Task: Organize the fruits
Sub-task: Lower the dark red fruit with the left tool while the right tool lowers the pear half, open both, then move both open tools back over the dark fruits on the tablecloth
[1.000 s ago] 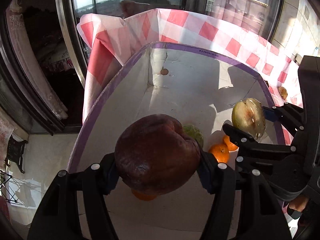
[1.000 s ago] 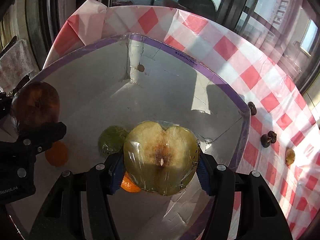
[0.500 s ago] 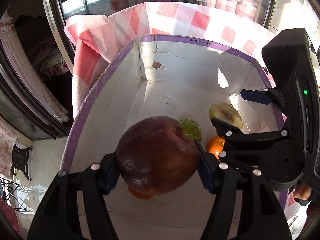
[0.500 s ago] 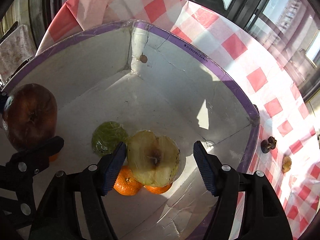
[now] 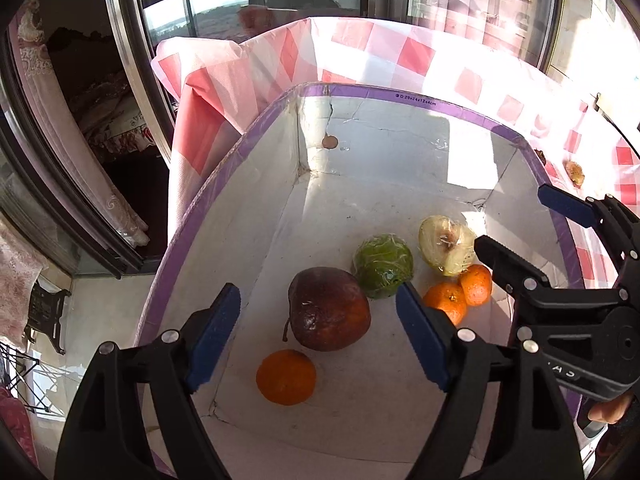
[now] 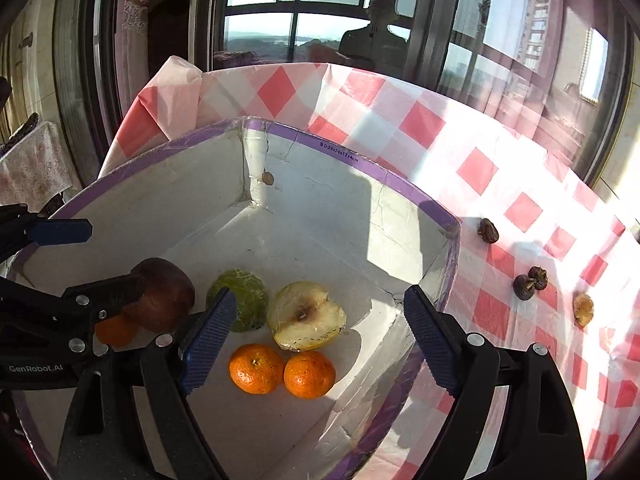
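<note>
A white box with a purple rim (image 5: pixel 440 106) (image 6: pixel 352 160) holds the fruit. A dark red apple (image 5: pixel 328 314) (image 6: pixel 164 294) lies on its floor below my open, empty left gripper (image 5: pixel 318 334). A wrapped halved apple (image 5: pixel 446 245) (image 6: pixel 306 316) lies below my open, empty right gripper (image 6: pixel 316 336). A green wrapped fruit (image 5: pixel 382 266) (image 6: pixel 244 296) sits between them. Two tangerines (image 6: pixel 256 368) (image 6: pixel 310 374) lie by the halved apple, and a third tangerine (image 5: pixel 286 377) lies in front of the red apple.
The box stands on a red-and-white checked cloth (image 6: pixel 500 184). Small dried brown fruits (image 6: pixel 488 231) (image 6: pixel 530 282) and a yellowish piece (image 6: pixel 583 309) lie on the cloth right of the box. Windows stand behind the table.
My right gripper opened first and dropped the halved apple into the box. My left gripper then opened and released the red apple. Both grippers have risen above the fruit.
</note>
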`<state>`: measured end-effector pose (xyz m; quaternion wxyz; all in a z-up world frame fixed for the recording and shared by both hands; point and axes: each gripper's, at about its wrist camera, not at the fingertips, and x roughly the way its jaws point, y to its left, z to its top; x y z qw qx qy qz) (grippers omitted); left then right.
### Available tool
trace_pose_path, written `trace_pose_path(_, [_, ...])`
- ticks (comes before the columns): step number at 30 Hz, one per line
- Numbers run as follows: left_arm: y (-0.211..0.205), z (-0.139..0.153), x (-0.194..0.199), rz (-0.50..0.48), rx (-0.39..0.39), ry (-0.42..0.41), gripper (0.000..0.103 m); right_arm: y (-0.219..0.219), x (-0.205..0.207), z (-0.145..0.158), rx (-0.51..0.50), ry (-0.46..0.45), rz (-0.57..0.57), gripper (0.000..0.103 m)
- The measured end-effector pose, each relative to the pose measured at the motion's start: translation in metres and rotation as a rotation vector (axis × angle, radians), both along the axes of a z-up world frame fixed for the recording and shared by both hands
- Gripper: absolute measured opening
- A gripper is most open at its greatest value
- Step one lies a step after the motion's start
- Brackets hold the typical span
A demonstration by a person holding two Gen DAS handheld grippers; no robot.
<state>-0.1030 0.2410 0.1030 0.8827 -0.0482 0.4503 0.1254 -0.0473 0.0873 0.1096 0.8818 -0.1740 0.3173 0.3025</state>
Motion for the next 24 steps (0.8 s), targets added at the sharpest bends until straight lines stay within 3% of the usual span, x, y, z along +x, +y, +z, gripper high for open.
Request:
trace_pose_path(8, [-0.008, -0.002, 0.003, 0.035, 0.098, 0.024, 0.083, -0.094, -0.043, 0.037, 0.325, -0.127, 0.028, 0.088])
trace_pose_path(12, [-0.011, 0.007, 0.002, 0.104, 0.141, -0.003, 0.085, -0.144, -0.044, 0.033, 0.381, -0.111, -0.029, 0.088])
trace_pose_path(16, [-0.050, 0.042, -0.010, 0.055, 0.030, -0.208, 0.096, -0.193, -0.029, 0.006, 0.373, -0.075, -0.154, 0.088])
trace_pose_path(21, [-0.152, 0.075, -0.015, -0.186, 0.047, -0.521, 0.101, -0.260, -0.006, -0.037, 0.425, 0.039, -0.373, 0.088])
trace_pose_path(24, [-0.213, 0.060, 0.004, -0.358, -0.001, -0.544, 0.101, -0.290, 0.002, -0.056, 0.455, 0.074, -0.454, 0.088])
